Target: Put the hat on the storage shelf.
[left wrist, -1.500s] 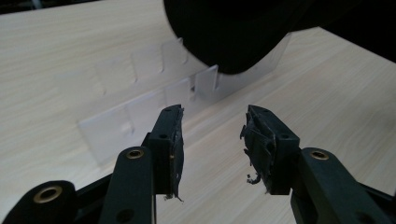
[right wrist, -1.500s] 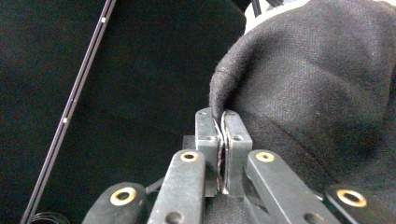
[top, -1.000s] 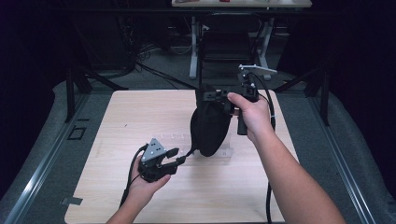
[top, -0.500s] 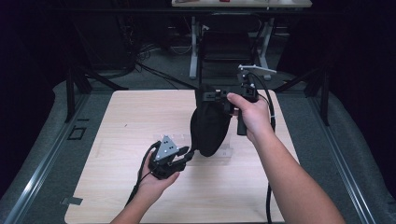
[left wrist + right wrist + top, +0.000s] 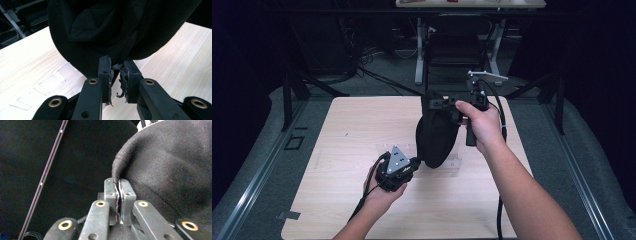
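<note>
A black cloth (image 5: 437, 135) hangs over the light wooden table (image 5: 347, 125). My right gripper (image 5: 438, 103) holds it up by its top hem, and in the right gripper view the jaws (image 5: 117, 183) are shut on that folded hem (image 5: 175, 170). My left gripper (image 5: 417, 162) sits low at the cloth's bottom edge. Its jaws have just been closing. In the left gripper view the tips (image 5: 117, 66) stand narrow, with the cloth's lower edge (image 5: 112, 30) pinched between them. The pads (image 5: 125, 82) are frayed.
A flat clear plastic sheet (image 5: 384, 149) lies on the table under the cloth, also seen as clear rectangles (image 5: 50, 82). A black chair and white desk legs (image 5: 452, 50) stand beyond the far edge. Grey floor with metal rails (image 5: 257, 170) flanks the table.
My left gripper has moved right, up to the cloth's bottom edge, and its jaws have closed in. The right gripper and the hanging cloth have stayed in place.
</note>
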`<act>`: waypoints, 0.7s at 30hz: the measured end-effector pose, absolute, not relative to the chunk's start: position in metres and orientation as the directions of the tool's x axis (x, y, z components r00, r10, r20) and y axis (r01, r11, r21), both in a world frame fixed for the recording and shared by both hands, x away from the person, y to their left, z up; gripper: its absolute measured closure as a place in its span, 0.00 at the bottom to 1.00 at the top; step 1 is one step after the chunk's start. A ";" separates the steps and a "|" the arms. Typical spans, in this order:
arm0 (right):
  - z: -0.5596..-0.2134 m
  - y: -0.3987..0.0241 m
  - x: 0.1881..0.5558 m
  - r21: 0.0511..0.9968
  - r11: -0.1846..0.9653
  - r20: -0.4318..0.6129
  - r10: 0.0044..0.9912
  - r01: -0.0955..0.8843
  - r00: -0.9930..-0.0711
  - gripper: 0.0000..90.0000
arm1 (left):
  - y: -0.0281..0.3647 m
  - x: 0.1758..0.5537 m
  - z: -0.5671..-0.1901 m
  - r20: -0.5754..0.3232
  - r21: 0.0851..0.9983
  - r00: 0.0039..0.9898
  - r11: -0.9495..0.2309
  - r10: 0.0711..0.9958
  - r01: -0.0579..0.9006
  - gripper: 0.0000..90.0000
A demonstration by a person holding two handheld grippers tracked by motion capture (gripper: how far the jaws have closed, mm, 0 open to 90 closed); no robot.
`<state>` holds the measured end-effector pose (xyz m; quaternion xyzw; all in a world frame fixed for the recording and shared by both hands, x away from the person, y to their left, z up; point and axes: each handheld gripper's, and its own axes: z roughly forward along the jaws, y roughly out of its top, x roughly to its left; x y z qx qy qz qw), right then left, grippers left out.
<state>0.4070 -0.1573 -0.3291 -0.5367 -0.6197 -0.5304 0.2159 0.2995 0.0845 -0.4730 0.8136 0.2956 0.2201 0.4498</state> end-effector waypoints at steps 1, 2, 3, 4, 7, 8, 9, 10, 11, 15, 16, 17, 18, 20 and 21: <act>-0.329 -0.157 0.407 0.426 -0.139 0.837 0.436 0.894 -0.331 0.96 | 0.084 0.299 -0.473 0.092 0.862 0.728 -0.421 0.679 0.283 0.89; -0.329 -0.157 0.406 0.427 -0.141 0.837 0.436 0.893 -0.331 0.95 | 0.085 0.299 -0.473 0.100 0.860 0.730 -0.428 0.676 0.278 0.89; -0.328 -0.157 0.405 0.430 -0.136 0.835 0.436 0.893 -0.336 0.94 | 0.085 0.299 -0.473 0.103 0.859 0.730 -0.430 0.676 0.277 0.89; -0.328 -0.157 0.405 0.434 -0.137 0.834 0.436 0.891 -0.339 0.94 | 0.085 0.299 -0.473 0.105 0.860 0.729 -0.431 0.676 0.275 0.90; -0.327 -0.157 0.403 0.444 -0.136 0.830 0.435 0.886 -0.349 0.92 | 0.086 0.299 -0.474 0.110 0.860 0.731 -0.433 0.673 0.270 0.90; -0.327 -0.157 0.403 0.447 -0.136 0.828 0.437 0.884 -0.351 0.92 | 0.086 0.298 -0.474 0.110 0.860 0.731 -0.434 0.673 0.270 0.90; -0.326 -0.157 0.402 0.450 -0.138 0.828 0.435 0.882 -0.354 0.91 | 0.086 0.298 -0.474 0.110 0.860 0.731 -0.434 0.673 0.270 0.90; -0.326 -0.157 0.402 0.450 -0.138 0.828 0.435 0.882 -0.354 0.91 | 0.086 0.298 -0.475 0.112 0.860 0.731 -0.434 0.673 0.268 0.90; -0.325 -0.157 0.400 0.452 -0.142 0.831 0.425 0.880 -0.359 0.89 | 0.086 0.298 -0.475 0.116 0.861 0.730 -0.434 0.673 0.263 0.90; -0.322 -0.161 0.398 0.466 -0.143 0.830 0.414 0.873 -0.375 0.88 | 0.089 0.298 -0.476 0.115 0.863 0.730 -0.432 0.674 0.263 0.91; -0.320 -0.164 0.397 0.475 -0.151 0.827 0.415 0.867 -0.380 0.86 | 0.090 0.298 -0.476 0.115 0.862 0.726 -0.432 0.678 0.267 0.92; -0.319 -0.166 0.396 0.480 -0.149 0.822 0.420 0.864 -0.384 0.86 | 0.090 0.298 -0.476 0.115 0.862 0.726 -0.432 0.678 0.267 0.92; -0.318 -0.168 0.395 0.483 -0.153 0.820 0.422 0.862 -0.385 0.86 | 0.093 0.298 -0.477 0.122 0.860 0.721 -0.435 0.682 0.266 0.93; -0.317 -0.172 0.394 0.487 -0.164 0.820 0.423 0.858 -0.385 0.84 | 0.096 0.298 -0.478 0.119 0.861 0.715 -0.430 0.689 0.272 0.93; -0.317 -0.174 0.393 0.494 -0.164 0.815 0.430 0.854 -0.389 0.83 | 0.097 0.298 -0.478 0.117 0.863 0.712 -0.426 0.692 0.273 0.94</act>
